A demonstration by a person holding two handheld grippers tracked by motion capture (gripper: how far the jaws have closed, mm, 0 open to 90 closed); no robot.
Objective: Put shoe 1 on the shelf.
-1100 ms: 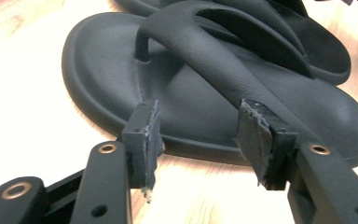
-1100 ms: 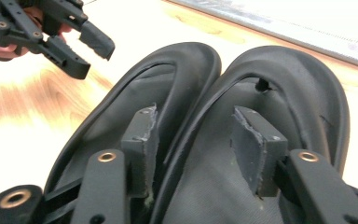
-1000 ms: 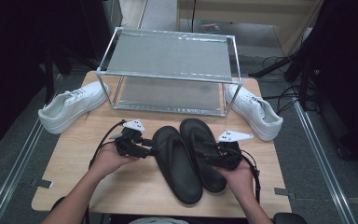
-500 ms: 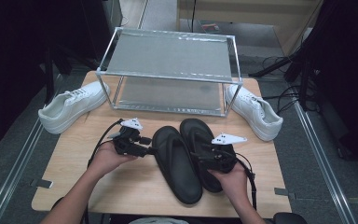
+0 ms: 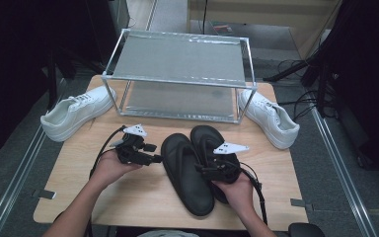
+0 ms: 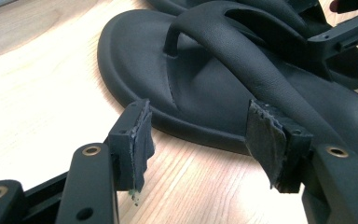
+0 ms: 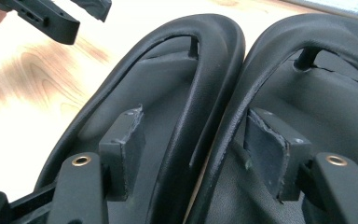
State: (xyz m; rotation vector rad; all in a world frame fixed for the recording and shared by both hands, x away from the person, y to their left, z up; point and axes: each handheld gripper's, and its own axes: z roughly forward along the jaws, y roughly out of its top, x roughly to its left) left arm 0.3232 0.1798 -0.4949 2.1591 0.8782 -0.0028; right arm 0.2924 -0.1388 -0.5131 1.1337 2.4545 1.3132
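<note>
Two black flip-flop sandals lie side by side in the middle of the wooden table, the left one and the right one. My left gripper sits low at the left sandal's outer edge. Its jaws have just been opening and stand open, with nothing between the pads. My right gripper hovers over both sandals. Its jaws have just been opening and straddle the two neighbouring straps without pressing on them.
A metal-framed rack with two shelves stands at the back of the table. One white sneaker lies to its left and another to its right. Bare wood shows in front of the left hand.
My right gripper has shifted left and down onto the sandals, over their straps. The left gripper has stayed in place and its jaws stand a little wider.
</note>
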